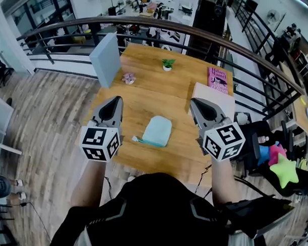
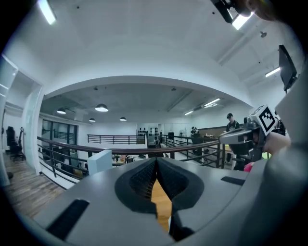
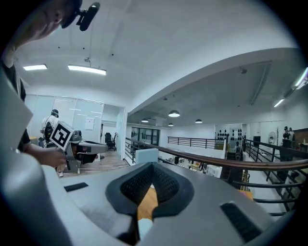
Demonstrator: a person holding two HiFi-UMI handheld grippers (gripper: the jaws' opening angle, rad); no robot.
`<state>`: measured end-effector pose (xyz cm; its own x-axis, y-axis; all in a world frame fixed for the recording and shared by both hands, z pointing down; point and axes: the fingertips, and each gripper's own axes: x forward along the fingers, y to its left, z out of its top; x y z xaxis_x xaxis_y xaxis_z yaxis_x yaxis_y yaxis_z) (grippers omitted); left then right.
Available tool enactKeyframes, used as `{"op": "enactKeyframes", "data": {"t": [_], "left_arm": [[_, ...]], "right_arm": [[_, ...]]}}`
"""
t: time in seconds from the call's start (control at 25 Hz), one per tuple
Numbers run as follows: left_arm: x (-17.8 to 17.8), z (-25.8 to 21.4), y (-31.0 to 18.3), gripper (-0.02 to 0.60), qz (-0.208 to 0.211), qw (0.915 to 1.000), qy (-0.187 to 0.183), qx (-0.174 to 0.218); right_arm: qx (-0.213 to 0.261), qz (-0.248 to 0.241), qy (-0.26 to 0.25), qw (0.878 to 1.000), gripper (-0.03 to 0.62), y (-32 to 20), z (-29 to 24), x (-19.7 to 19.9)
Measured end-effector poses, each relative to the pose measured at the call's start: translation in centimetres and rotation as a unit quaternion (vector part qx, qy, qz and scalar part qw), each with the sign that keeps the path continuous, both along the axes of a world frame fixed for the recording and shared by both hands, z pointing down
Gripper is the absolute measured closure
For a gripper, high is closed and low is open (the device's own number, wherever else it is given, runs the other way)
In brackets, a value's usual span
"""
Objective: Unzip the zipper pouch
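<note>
A pale blue zipper pouch (image 1: 157,131) lies flat on the wooden table (image 1: 158,89), with its zipper end toward the near left. My left gripper (image 1: 116,100) hangs above the table to the pouch's left, jaws shut and empty. My right gripper (image 1: 193,103) hangs to the pouch's right, also shut with nothing held. Both are raised and apart from the pouch. In the left gripper view the closed gripper (image 2: 156,161) points out level over the railing; in the right gripper view the closed gripper (image 3: 152,166) does the same, with a sliver of pouch (image 3: 145,227) below.
On the table stand a blue-grey board (image 1: 106,58) at the far left, a small potted plant (image 1: 167,64), a small pink flower pot (image 1: 128,78), a pink book (image 1: 218,78) and a white box (image 1: 211,97). A curved railing (image 1: 191,28) rings the far side.
</note>
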<state>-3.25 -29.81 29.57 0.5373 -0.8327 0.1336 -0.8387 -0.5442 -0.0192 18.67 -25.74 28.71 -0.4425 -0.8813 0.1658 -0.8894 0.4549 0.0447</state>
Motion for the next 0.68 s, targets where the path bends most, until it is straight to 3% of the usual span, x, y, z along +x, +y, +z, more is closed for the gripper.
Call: {"op": "enactKeyframes", "data": {"t": [0.52,0.68], "left_arm": [[0.9,-0.3,0.6,0.552,0.002,0.9998,0.014,0.012],[1.2,-0.2,0.6,0.552,-0.003,0.9997,-0.007,0.022]], "right_arm": [[-0.005,0.003,0.006,1.0,0.586,0.3,0.5,0.7],[-0.005,0.002,0.008,1.0,0.585,0.3,0.7,0.6]]}}
